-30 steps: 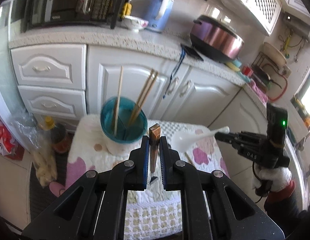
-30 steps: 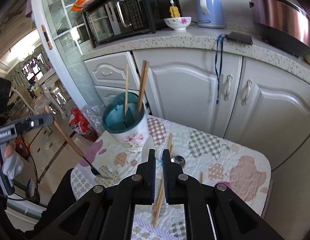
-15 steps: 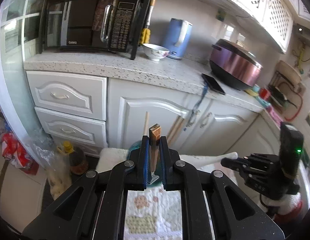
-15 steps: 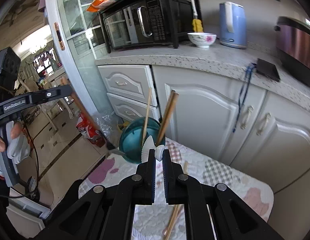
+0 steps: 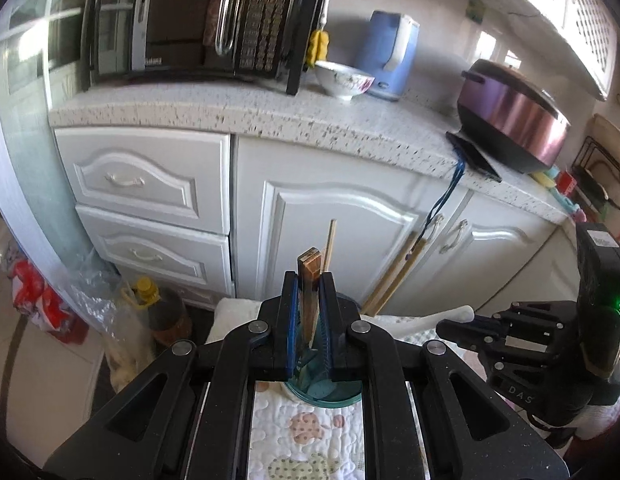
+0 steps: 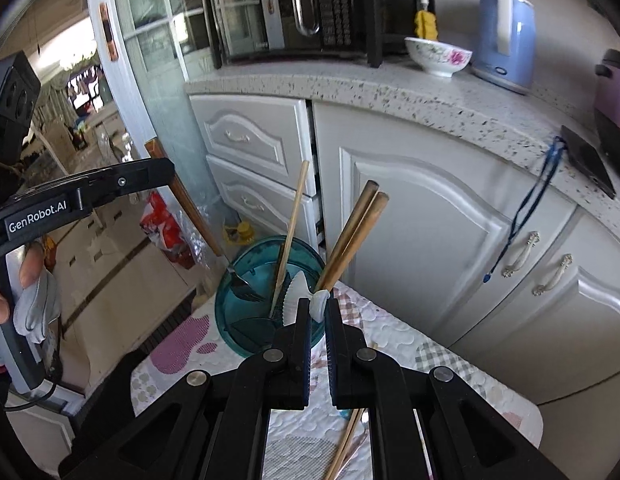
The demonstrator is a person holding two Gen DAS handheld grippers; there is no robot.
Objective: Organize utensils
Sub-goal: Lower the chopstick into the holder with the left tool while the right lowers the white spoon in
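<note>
Left tool (image 5: 308,300) clenched on the wooden handle of a fork (image 6: 245,286); handle stands up between the blue pads in the left wrist view, tines hang down inside the rim of the teal holder (image 6: 229,312). You hold it steeply, tines first, so it should drop clear of what is already standing there. Holder sits at the far left corner of the table (image 6: 450,364), on its quilted cover, next to the white cabinets (image 6: 422,216). Inside it: one thin bamboo chopstick (image 6: 293,216) upright, and a darker pair of chopsticks (image 6: 358,224) leaning toward the cabinet side. Right tool (image 6: 318,306) grasps a white spoon (image 6: 299,292) by the handle end, bowl pointing forward over the holder's near rim; it hovers beside the fork rather than entering, likely so the two pieces do not collide in the opening. More loose chopsticks (image 6: 348,440) lie on the table under your right tool, not yet sorted. My reading: the fork is at the release point, the spoon is next, and the loose sticks remain. Risk: fork tines snagging the thin chopstick, or the light holder tipping if nudged at the rim.
</note>
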